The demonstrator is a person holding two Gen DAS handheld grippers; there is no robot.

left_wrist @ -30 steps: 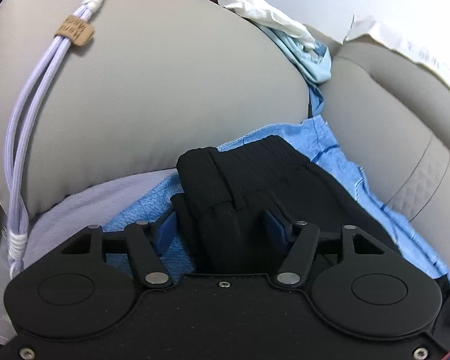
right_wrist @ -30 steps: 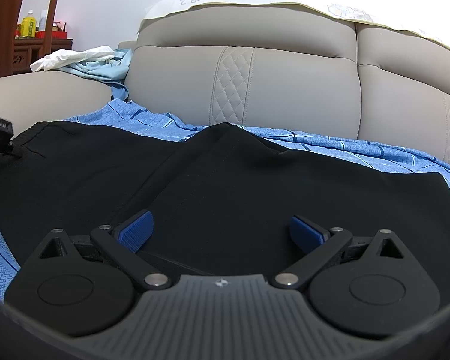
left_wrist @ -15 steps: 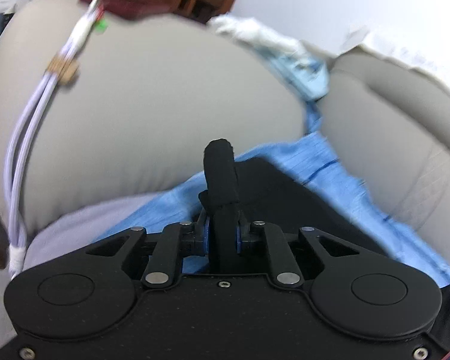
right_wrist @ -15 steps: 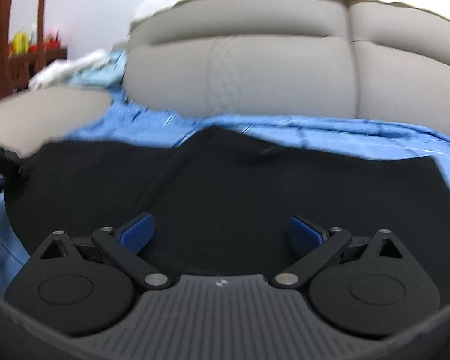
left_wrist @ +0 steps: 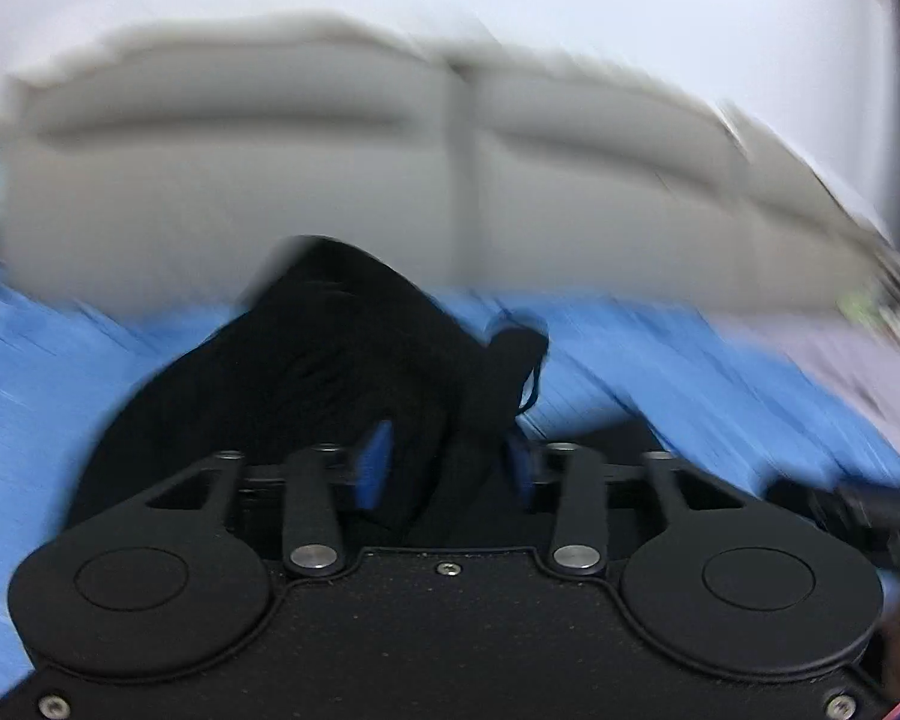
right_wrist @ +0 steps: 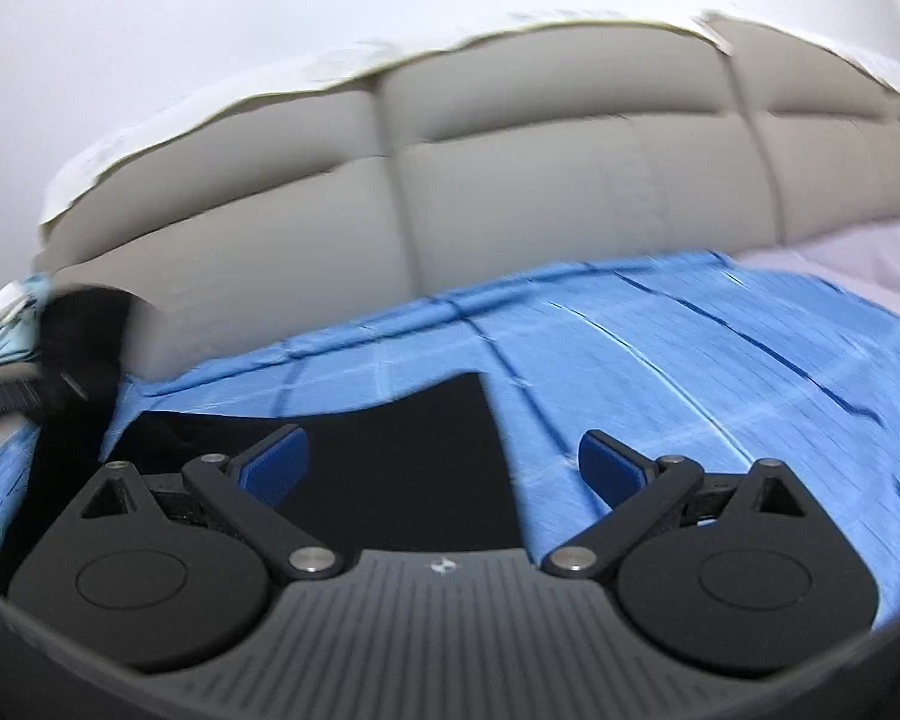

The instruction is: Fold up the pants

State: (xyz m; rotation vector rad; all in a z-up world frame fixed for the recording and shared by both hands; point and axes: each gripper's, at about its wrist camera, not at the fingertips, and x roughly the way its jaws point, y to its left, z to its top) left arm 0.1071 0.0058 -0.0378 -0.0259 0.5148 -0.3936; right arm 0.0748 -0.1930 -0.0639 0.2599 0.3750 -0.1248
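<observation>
A: What was the left gripper [left_wrist: 444,468] doing at that point?

B: Its jaws were opening, with a bunched fold of the black pants [left_wrist: 330,360] between the blue pads [left_wrist: 373,468]. The picture was smeared, so I couldn't say whether the pads were pressing on the cloth or had let go of it.

A: And the right gripper [right_wrist: 444,468]?

B: Spread wide, holding nothing. It hung low over the flat part of the pants [right_wrist: 390,468], one finger above the black cloth and the other above the blue sheet [right_wrist: 690,360].

A: Where did the pants lie?

B: On that blue sheet, which covered the seat of the grey sofa [right_wrist: 540,198]. The left end was raised in a heap; the rest lay flat beside the right gripper.

A: Why raised like that?

B: I'd judge the left end was being carried over the flat half to make a fold. The right gripper seemed placed to take or steady the other part.
</observation>
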